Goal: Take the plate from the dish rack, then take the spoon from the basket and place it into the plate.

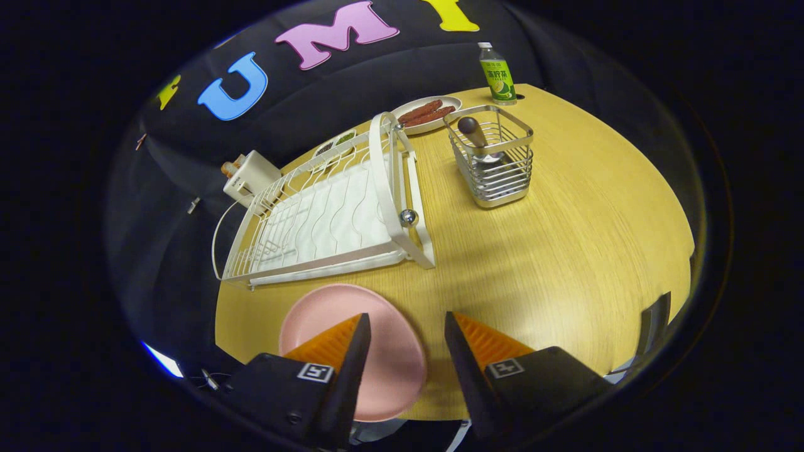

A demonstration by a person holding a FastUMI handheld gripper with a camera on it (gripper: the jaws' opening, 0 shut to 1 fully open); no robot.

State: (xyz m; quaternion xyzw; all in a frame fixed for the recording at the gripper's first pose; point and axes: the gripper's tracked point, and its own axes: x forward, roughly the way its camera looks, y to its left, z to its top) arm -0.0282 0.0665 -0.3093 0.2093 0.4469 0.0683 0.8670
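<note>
Nearest, the gripper (407, 342) hangs with its fingers apart and nothing between them, above the pink plate (377, 351), which lies flat on the tabletop (565, 251) just below the dish rack (326, 213); so the plate step looks done. Beyond, the rack stands bare. Farther right, the wire basket (496, 164) holds the spoon (474, 135) handle-up, ready for a grasp; its bowl is hard to make out, probably hidden by the wires.
</note>
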